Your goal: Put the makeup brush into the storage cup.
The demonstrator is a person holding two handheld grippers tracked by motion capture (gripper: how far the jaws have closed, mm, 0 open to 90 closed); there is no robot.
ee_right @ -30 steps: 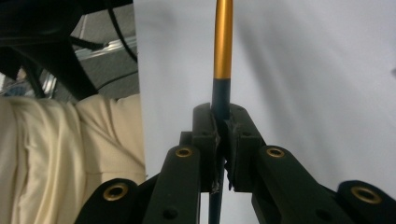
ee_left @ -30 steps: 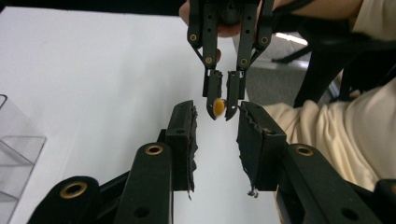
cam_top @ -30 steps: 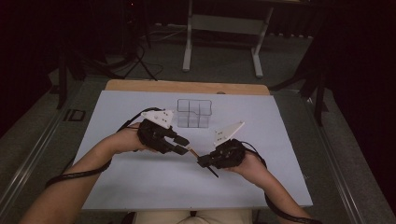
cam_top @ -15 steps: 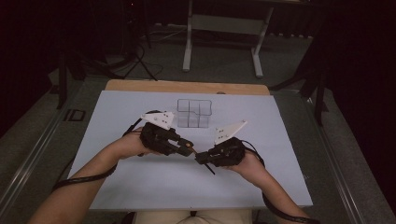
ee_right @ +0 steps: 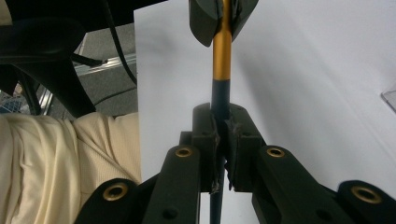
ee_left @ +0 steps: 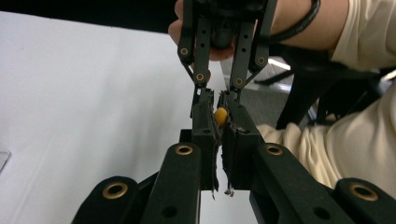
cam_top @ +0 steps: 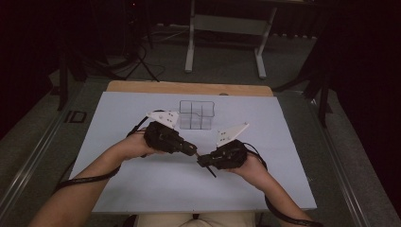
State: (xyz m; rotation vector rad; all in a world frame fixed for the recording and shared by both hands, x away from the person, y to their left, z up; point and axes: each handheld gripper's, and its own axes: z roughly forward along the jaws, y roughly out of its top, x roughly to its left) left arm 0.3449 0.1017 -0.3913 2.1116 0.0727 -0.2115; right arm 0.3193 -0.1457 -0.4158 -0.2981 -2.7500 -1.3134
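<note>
Above the white surface (cam_top: 142,198), near its middle, the two claws meet tip to tip, and between them is a thin pen-like stick (ee_right: 222,56) with a gold part and a dark part. The right claw (cam_top: 204,161) is pressed together on the dark end; in the right gripper view the stick runs out from between its jaws and goes up into the jaws of the other claw. The left claw (cam_top: 191,150) has just been closing, and in the left gripper view its jaws now pinch the yellow-gold end (ee_left: 220,115) of the stick. So both claws hold the same stick, in the air, not touching the surface as far as I can tell.

What could go wrong, in my judgement:

- If the hands pull apart along the stick and one grip is weaker, the stick can slide out of that claw — the gold part looks smooth and only a short piece of it is pinched.
- If the two hands do not move on the same line, the stick gets bent or twisted between them, because both ends are fixed.
- If the stick is two pieces, a sudden separation can make one hand jump, maybe toward the clear divided box (cam_top: 196,115) standing near behind the claws.
- If one claw opens too early, the free end drops and turns — the other grip is at the far end only.
</note>
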